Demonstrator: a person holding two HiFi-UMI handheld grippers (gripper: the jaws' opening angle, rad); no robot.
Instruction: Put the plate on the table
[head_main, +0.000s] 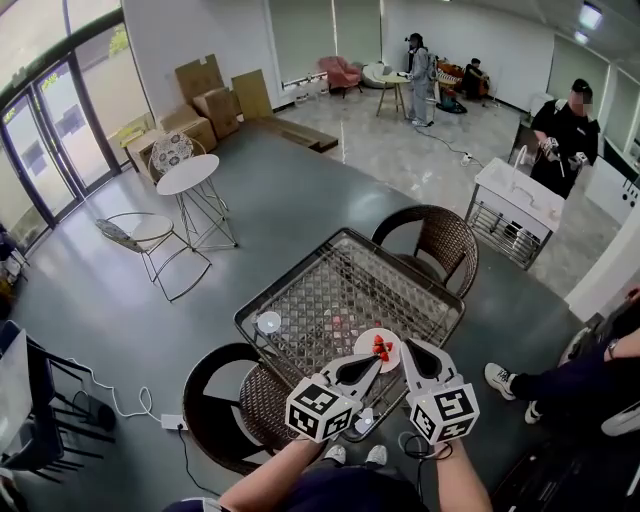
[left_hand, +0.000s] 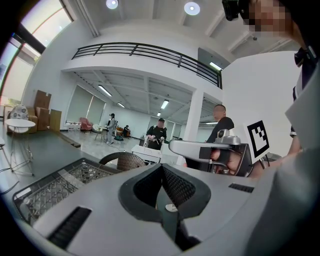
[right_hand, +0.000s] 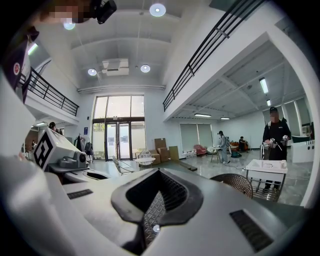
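The square table (head_main: 330, 280) has a dark frame and a patterned glass top. A white plate (head_main: 366, 346) of small red pieces (head_main: 381, 348) lies near its front edge — a small white round object (head_main: 268, 322) sits left.

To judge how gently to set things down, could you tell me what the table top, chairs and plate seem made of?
Table top: probably textured glass, see-through with a diamond pattern, in a dark frame. Chairs: brown woven wicker, perhaps synthetic, by the visible weave. Plate: white and smooth; ceramic or plastic, I cannot tell.
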